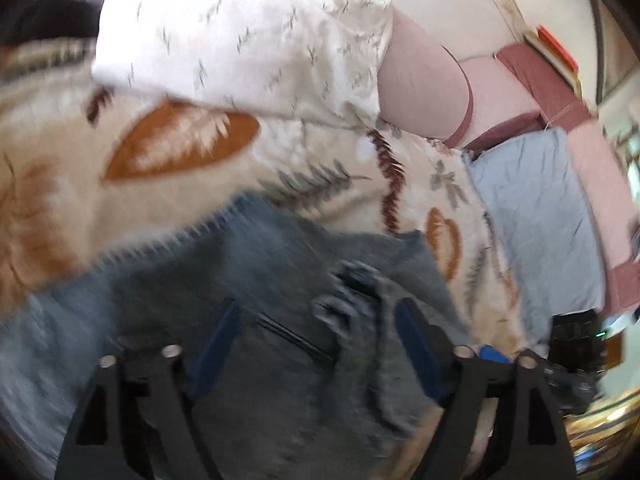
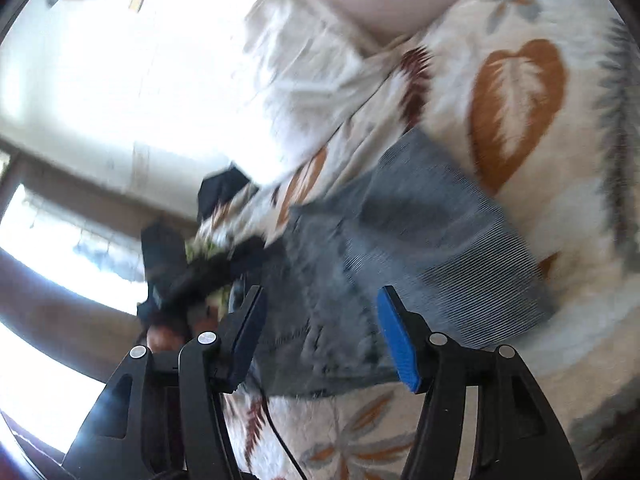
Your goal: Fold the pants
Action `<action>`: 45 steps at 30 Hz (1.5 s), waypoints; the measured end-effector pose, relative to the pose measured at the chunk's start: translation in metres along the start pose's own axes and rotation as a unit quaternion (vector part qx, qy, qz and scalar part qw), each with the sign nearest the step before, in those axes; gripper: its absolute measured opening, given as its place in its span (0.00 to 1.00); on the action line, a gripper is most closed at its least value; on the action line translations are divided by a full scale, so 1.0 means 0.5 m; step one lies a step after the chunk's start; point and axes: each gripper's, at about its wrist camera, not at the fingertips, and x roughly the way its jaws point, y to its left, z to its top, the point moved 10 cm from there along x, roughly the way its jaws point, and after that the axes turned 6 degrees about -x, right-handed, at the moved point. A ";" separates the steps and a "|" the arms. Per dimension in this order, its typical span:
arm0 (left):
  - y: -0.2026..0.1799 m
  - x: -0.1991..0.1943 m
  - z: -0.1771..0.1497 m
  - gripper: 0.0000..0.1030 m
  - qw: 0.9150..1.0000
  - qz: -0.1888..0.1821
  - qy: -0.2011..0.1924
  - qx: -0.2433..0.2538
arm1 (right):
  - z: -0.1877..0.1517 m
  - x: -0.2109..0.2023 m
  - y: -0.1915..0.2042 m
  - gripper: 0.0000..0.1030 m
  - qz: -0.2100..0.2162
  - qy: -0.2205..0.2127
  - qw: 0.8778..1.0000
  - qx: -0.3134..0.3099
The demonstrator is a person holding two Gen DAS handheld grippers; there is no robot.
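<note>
Grey-blue denim pants lie on a cream blanket with orange leaf prints. In the left wrist view my left gripper is open just over the pants, near a zip pocket and a bunched fold of cloth. In the right wrist view the pants lie between and beyond my open right gripper, whose blue pads hold nothing. Both views are motion-blurred.
A white patterned pillow and a pink pillow lie at the bed's far side, with a light blue cloth to the right. Dark clothing sits at the bed edge near bright windows. A black cable runs under the right gripper.
</note>
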 end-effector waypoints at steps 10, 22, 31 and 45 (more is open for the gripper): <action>-0.016 0.077 -0.041 0.93 0.988 -0.001 0.028 -0.153 | 0.037 -0.035 -0.014 0.56 -0.002 -0.031 0.999 0.021; -0.119 0.092 0.016 0.24 0.999 0.032 -0.026 0.001 | 0.004 0.016 -0.021 0.42 -0.070 0.000 0.997 -0.037; -0.095 0.066 0.030 0.29 0.994 0.061 -0.051 0.069 | 0.020 -0.003 -0.095 0.42 -0.120 -0.024 0.992 0.009; -0.014 0.024 -0.075 0.90 0.991 -0.014 -0.061 -0.117 | 0.062 -0.040 -0.147 0.42 -0.120 -0.050 0.989 0.069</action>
